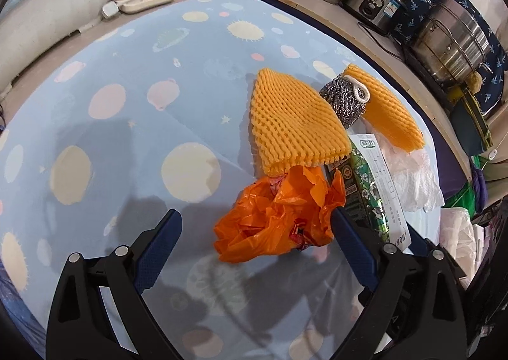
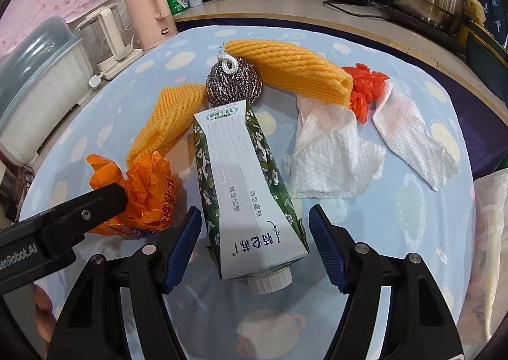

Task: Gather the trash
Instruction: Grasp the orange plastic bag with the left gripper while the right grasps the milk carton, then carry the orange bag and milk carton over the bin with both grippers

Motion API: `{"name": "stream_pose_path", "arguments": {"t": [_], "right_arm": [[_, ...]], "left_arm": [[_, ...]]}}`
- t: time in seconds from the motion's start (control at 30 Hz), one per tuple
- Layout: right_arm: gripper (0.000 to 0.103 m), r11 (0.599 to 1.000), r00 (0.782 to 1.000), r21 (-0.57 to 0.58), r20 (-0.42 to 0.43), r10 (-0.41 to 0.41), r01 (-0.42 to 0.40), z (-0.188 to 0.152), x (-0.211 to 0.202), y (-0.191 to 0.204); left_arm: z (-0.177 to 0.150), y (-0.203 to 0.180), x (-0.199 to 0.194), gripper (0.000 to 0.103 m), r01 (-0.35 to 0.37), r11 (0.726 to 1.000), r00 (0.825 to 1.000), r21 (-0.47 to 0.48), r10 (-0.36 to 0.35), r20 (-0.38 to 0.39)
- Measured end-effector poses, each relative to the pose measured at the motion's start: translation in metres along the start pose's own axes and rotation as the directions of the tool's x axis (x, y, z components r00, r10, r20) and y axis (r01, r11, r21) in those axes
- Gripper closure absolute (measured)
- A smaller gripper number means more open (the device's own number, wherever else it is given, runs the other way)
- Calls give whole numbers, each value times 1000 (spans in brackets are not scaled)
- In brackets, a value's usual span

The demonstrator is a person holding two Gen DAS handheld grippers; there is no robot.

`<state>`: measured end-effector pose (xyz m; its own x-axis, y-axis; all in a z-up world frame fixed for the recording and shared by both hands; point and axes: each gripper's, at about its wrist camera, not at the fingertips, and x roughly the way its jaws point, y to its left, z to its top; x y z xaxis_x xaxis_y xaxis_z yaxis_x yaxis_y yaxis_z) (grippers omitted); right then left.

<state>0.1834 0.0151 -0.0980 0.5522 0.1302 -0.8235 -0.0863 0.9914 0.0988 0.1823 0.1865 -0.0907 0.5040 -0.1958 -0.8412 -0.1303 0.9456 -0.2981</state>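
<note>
Every piece of trash is on the bench with its planet-print cloth, and nothing looks gathered yet — no bin or collecting bag can be told for certain in either view.

Going left to right in the right wrist view: at the near left the left gripper stands wide, its jaws either side of the crumpled orange bag without pressing on it; one jaw tip is just touching the plastic. Behind the bag lies one orange foam net, running up toward the steel scourer at the far middle. The milk carton lies flat, cap end near, its far end touching the scourer. The right gripper is open too — its jaws flank the cap end of the carton, with clear gaps on both sides. Right of that, a second foam net angles away from the scourer, a small red bag sits at its right end, and two white paper towels spread across the right side.

As I judge it, the task is at its first grasps: both grippers are lined up, bag and carton first, and everything else remains to be picked up.
</note>
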Motion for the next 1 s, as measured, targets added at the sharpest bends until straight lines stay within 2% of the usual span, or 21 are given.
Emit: {"name": "stream_pose_path", "arguments": {"t": [0.07,0.27,0.4,0.8,1.0], "right_arm": [[46,1000,1000,0,-3,6,-6,-1,0,-1],[46,1000,1000,7,11,14,-14,-7,-4,-5],[46,1000,1000,17,15,19,-20,-14,-10,-10],[47,998,998,55,61,12,-15,-32,-51,-29],[47,997,996,81,93,3,-11,-38,-74,-41]], "left_arm": [[1,1,7,13,15,1000,1000,-16,-15,-12],[1,0,20,18,52,998,998,-30,-53,-37],[0,-4,21,21,46,999,999,-16,-47,-27],[-11,-24,8,69,74,996,997,58,-72,-35],[-22,-40,-8,76,63,991,998,117,-60,-26]]}}
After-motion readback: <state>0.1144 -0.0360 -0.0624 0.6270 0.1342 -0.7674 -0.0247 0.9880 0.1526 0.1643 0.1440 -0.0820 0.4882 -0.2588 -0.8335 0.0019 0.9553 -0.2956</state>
